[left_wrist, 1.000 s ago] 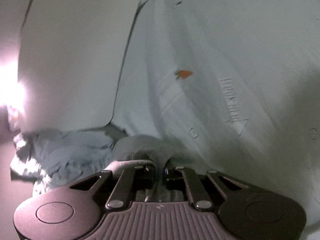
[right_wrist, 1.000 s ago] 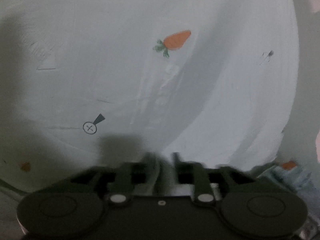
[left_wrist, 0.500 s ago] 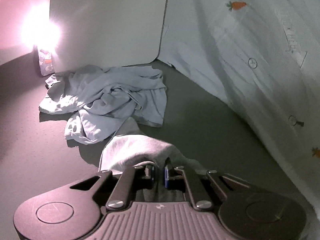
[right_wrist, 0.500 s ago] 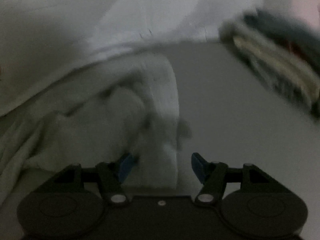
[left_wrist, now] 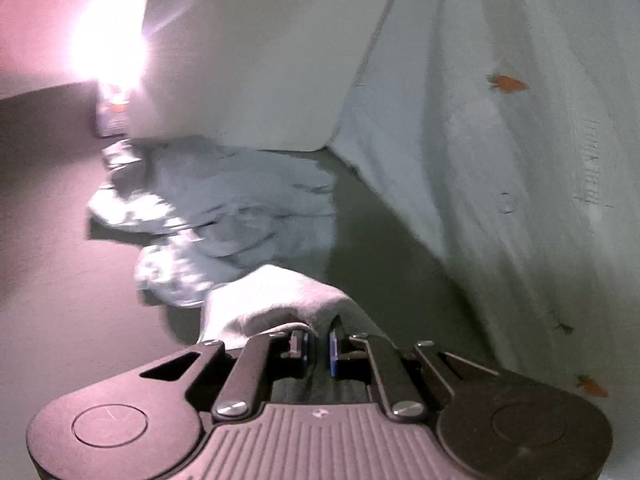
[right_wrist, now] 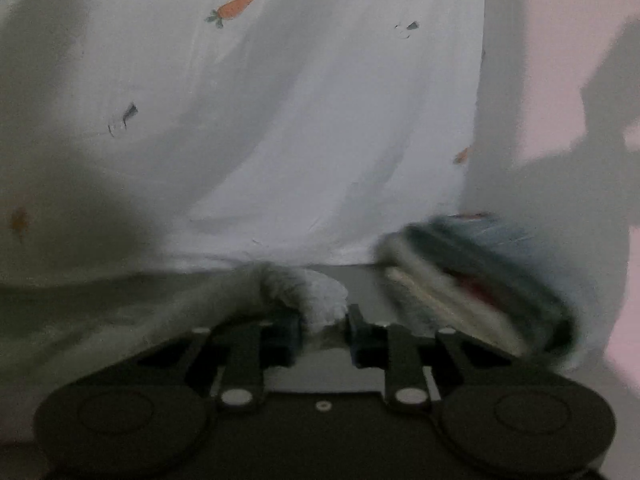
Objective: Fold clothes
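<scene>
A white sheet with carrot prints (right_wrist: 304, 128) hangs as backdrop ahead of both tools; the left wrist view shows it (left_wrist: 500, 168) to the right. Only that view shows the white panel (left_wrist: 256, 56) ahead-left, the glare beside it, and a crumpled pale-blue garment (left_wrist: 224, 224) lying ahead on the grey table (left_wrist: 392, 264). Only the right wrist view shows the blurred stack of folded clothes (right_wrist: 480, 280) ahead-right. The grey garment (left_wrist: 276, 300) bunches directly at the left gripper (left_wrist: 318, 346), whose blue pads stand nearly together, pinching its edge. In the right wrist view the same grey garment (right_wrist: 304, 292) lies between the pads of the right gripper (right_wrist: 324, 330), whose jaws are closing on the fold.
</scene>
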Action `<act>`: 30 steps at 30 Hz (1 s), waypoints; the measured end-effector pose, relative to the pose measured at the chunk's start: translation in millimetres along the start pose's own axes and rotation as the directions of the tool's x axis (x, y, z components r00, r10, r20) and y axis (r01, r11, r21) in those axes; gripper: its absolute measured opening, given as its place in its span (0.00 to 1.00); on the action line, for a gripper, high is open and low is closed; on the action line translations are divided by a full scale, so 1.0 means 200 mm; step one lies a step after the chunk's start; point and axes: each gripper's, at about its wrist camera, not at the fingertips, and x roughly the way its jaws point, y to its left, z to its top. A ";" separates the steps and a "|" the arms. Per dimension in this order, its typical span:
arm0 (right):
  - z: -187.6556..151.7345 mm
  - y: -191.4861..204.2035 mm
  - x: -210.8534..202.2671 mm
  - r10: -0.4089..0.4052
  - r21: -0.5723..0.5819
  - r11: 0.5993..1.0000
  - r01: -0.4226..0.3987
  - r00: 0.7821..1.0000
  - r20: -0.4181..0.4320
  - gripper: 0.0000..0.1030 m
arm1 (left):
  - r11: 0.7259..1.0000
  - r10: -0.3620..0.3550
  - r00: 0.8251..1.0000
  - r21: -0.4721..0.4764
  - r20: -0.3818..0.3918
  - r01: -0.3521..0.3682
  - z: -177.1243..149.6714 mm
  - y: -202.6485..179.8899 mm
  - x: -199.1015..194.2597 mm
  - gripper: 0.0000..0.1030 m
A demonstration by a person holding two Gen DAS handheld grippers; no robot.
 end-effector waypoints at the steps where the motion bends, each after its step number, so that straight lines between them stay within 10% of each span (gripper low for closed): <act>1: -0.06 -0.04 -0.03 -0.008 -0.023 1.000 0.007 0.999 -0.038 0.24 | 1.000 0.022 1.000 -0.006 -0.013 -0.022 -0.02 0.04 0.00 0.12; 7: -0.46 -0.15 0.02 -0.022 -0.001 1.000 0.023 0.912 -0.410 0.45 | 0.988 0.149 0.971 0.055 -0.188 -0.141 -0.22 0.25 0.08 0.40; 10: -0.47 -0.15 -0.02 0.002 0.115 0.992 0.045 0.924 -0.383 0.49 | 0.975 0.177 0.971 0.161 -0.158 -0.151 -0.31 0.23 0.01 0.63; 20: -0.18 0.06 0.08 0.064 0.089 0.995 -0.046 0.975 -0.213 0.74 | 0.939 0.108 0.994 0.328 0.000 -0.102 -0.26 0.06 -0.09 0.80; 26: -0.13 0.13 0.32 0.114 0.111 0.990 -0.088 0.962 -0.247 0.75 | 0.856 0.108 0.994 0.509 0.003 -0.095 -0.26 -0.15 0.04 0.81; 30: -0.10 0.16 0.56 0.129 0.141 0.986 -0.091 0.950 -0.284 0.76 | 0.846 0.044 0.996 0.532 -0.083 0.007 -0.32 -0.31 0.16 0.81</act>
